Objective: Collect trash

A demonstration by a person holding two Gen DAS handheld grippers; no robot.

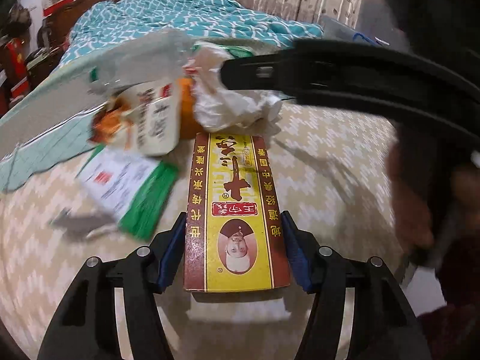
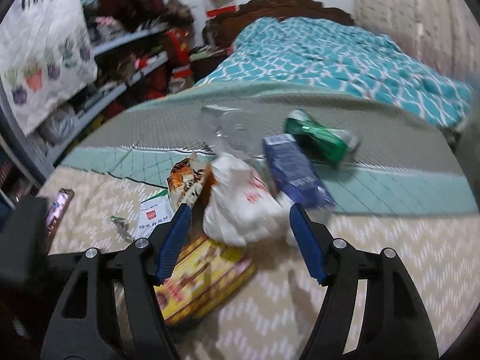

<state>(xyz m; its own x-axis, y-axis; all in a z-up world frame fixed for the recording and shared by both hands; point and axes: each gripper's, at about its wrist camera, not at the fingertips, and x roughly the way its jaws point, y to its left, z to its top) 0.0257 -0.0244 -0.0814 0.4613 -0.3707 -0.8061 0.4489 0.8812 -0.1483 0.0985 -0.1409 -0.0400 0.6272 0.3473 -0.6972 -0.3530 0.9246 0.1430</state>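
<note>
Trash lies in a pile on the bed. My left gripper (image 1: 234,219) is shut on a long yellow and brown box (image 1: 235,210), its blue pads pressed to both long sides. The same box shows in the right wrist view (image 2: 207,276). My right gripper (image 2: 240,210) is open, its fingers on either side of a crumpled white plastic bag (image 2: 243,204), not closed on it. The right gripper's black fingers (image 1: 330,75) reach over the bag (image 1: 231,105) in the left wrist view. A blue carton (image 2: 295,171), a green can (image 2: 321,138) and a snack packet (image 2: 187,180) lie around the bag.
A white and green leaflet (image 1: 126,189) and a white carton (image 1: 156,120) lie left of the box. A clear plastic bottle (image 2: 225,126) lies behind the bag. A phone (image 2: 58,207) lies at the bed's left edge. A teal quilt (image 2: 330,60) covers the far bed. Cluttered shelves (image 2: 120,60) stand at left.
</note>
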